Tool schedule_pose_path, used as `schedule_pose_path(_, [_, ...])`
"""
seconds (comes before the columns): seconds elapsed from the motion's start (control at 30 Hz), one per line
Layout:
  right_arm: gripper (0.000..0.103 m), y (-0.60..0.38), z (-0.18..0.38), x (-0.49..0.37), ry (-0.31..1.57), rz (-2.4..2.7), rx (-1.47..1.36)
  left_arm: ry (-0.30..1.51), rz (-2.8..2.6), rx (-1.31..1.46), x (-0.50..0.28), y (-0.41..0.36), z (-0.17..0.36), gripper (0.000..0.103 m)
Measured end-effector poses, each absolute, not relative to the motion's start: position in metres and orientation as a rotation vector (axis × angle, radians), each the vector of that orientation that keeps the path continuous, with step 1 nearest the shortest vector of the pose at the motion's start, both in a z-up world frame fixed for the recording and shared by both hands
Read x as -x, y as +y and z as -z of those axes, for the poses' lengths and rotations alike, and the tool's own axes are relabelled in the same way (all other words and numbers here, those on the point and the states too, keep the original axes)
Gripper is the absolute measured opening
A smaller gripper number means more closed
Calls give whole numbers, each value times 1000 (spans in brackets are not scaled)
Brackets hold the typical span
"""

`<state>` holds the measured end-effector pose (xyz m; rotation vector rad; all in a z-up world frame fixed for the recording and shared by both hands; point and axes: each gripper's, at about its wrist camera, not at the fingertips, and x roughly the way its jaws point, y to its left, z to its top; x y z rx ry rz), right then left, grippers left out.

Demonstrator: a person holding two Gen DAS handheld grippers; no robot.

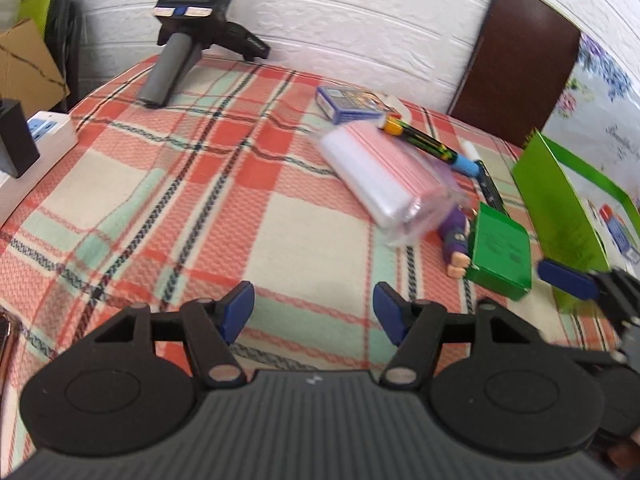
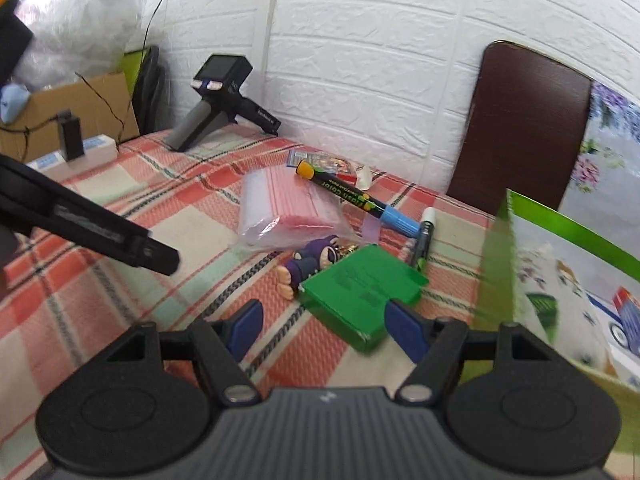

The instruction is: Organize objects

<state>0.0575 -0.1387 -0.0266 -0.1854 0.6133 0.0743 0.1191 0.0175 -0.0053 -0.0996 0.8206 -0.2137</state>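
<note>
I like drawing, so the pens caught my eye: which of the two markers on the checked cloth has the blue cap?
The long black marker with the orange end, lying across the pink packet; the shorter marker beside it has a white cap.

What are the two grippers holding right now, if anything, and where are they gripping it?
Nothing is held. The left gripper is open over bare tablecloth. The right gripper is open too, near the green box but not gripping it.

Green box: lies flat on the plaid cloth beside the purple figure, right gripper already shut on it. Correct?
Not quite. The green box does lie flat beside the purple figure, but the right gripper is open, its pads clear of the box. The right wrist view shows this.
</note>
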Motion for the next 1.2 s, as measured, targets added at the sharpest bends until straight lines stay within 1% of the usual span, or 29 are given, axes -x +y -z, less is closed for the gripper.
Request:
schedule_pose_path(0.07, [78, -136, 36, -72, 632, -29, 233, 824, 229, 118, -121, 20, 5, 68])
schedule_pose_path(0.17, [81, -140, 43, -80, 647, -10, 223, 820, 256, 120, -122, 20, 5, 68])
schedule_pose_path(0.23, [86, -138, 47, -82, 632, -7, 255, 821, 273, 117, -123, 17, 4, 68])
schedule_pose_path(0.4, [91, -145, 46, -93, 628, -42, 250, 824, 333, 123, -122, 10, 1, 68])
schedule_pose_path(0.47, [95, -145, 46, -98, 634, -59, 266, 821, 353, 124, -120, 8, -2, 67])
schedule_pose_path(0.53, [101, -145, 46, -105, 649, -81, 278, 814, 364, 126, -119, 6, -5, 67])
schedule_pose_path(0.6, [103, -145, 45, -112, 667, -91, 279, 807, 371, 129, -118, 5, -7, 67])
schedule_pose_path(0.67, [103, -147, 45, -118, 683, -106, 265, 806, 375, 131, -119, 5, -9, 67])
schedule_pose_path(0.7, [100, -150, 45, -120, 699, -120, 243, 806, 374, 133, -119, 6, -9, 67])
schedule_pose_path(0.77, [87, -152, 42, -119, 706, -164, 233, 807, 375, 138, -119, 7, -10, 68])
schedule_pose_path(0.8, [76, -148, 40, -114, 699, -191, 262, 807, 378, 141, -119, 9, -10, 67])
schedule_pose_path(0.87, [67, -136, 38, -97, 681, -256, 340, 805, 386, 148, -119, 11, -12, 67])
schedule_pose_path(0.9, [66, -130, 38, -86, 687, -318, 358, 803, 391, 149, -119, 11, -12, 68])
schedule_pose_path(1.0, [64, -113, 37, -51, 631, -369, 441, 798, 397, 147, -122, 7, -13, 68])
schedule_pose_path(1.17, [74, -135, 29, -30, 610, -261, 265, 780, 480, 67, -126, -23, -12, 67])
schedule_pose_path(1.2, [78, -138, 31, -29, 618, -232, 263, 785, 491, 38, -129, -32, -9, 67])
